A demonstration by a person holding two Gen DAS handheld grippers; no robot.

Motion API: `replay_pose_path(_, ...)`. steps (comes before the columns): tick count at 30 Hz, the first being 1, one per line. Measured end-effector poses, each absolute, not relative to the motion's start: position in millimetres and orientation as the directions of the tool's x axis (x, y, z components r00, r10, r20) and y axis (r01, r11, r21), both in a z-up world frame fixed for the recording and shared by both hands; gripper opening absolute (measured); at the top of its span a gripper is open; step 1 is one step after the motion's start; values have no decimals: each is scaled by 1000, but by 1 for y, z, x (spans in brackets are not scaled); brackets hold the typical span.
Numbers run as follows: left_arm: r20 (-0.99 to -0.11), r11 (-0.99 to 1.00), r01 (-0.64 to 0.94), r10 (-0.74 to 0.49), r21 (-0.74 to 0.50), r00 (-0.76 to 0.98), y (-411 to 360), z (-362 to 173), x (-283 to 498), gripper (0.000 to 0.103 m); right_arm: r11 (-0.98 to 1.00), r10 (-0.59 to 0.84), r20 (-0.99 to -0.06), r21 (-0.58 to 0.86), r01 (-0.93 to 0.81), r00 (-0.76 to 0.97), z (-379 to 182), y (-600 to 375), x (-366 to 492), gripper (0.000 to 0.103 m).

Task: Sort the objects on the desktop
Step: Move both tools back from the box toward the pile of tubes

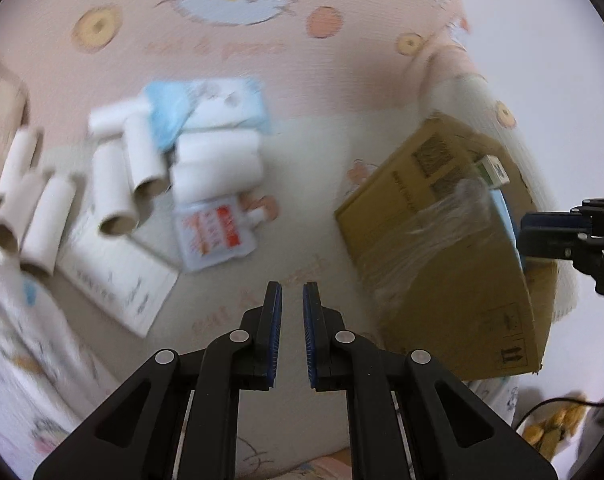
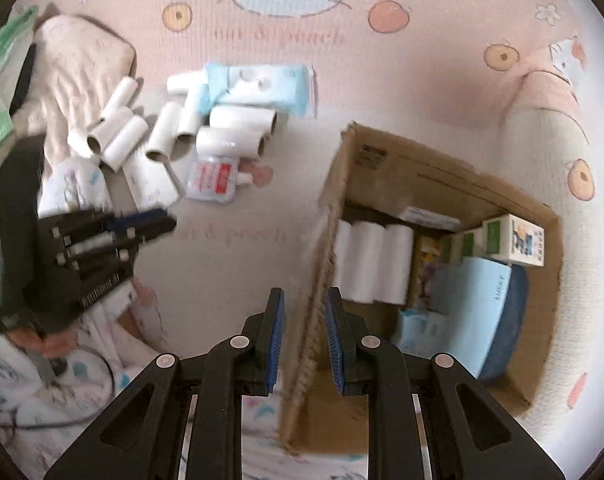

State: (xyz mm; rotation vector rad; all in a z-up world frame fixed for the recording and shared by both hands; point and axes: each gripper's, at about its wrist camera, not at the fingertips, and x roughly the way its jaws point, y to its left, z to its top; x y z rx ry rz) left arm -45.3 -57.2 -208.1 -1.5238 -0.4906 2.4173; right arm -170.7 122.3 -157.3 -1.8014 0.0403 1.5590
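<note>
While a good share of the goods already sits inside the brown cardboard box [image 2: 441,184], the sorting looks only about half done, judging by what lies loose on the pink cartoon-print mat [image 2: 381,92]. Inside the box stand three white paper rolls [image 2: 371,264] side by side against its near wall, with small green-and-white cartons [image 2: 509,240] along the far wall and a pale blue lidded container [image 2: 481,312] beside them.

Left outside, well apart from the box, is a heap of white rolls with brown cardboard cores [image 1: 114,184], a light blue soft pack of wipes [image 1: 218,108] touching the heap's far side, a small clear bottle with a red label [image 1: 214,236] lying flat on the near side, and a flat white carton [image 1: 118,284] partly under the rolls.

The right gripper [image 2: 303,340] has its blue pads either side of the box's near cardboard wall, clenched or nearly so on that edge (small gaps seem to show beside the wall, so I read a grip as likely, not certain). The left gripper [image 1: 293,332] hangs above bare mat between heap and box, its jaws drawn close with a narrow gap and nothing between them.

My judgement: every loose roll, the wipes, the bottle and the carton remain to be moved, so the left gripper would have to open before picking anything from the heap.
</note>
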Motion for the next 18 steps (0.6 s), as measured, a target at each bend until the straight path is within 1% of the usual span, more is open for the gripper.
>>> replay_pose_path(2, -819, -906, 23, 372, -423, -436, -71, -217, -38, 11, -731, 428, -876, -481, -484, 224, -160, 120, -174, 17)
replay_pose_path(5, -818, -912, 66, 329, -405, -472, -90, -221, -31, 11, -753, 398, -905, -414, -511, 147, -167, 115, -179, 17)
replay_pose_path(12, -786, -883, 165, 288, -439, -548, -147, -222, -36, 11, -834, 381, -925, -336, -438, -14, -178, 91, -206, 17)
replay_pose_path(14, -790, -879, 188, 277, -439, -547, -161, -224, -40, 14, -853, 376, -924, -317, -413, -67, -183, 87, -215, 17)
replay_pose_path(16, -800, -885, 210, 247, -416, -547, -172, -227, -44, 21, -864, 367, -925, -299, -405, -101, -189, 86, -222, 17)
replay_pose_path(18, -799, -883, 213, 247, -419, -548, -180, -228, -48, 24, -875, 336, -933, -258, -410, -131, -197, 88, -228, 17)
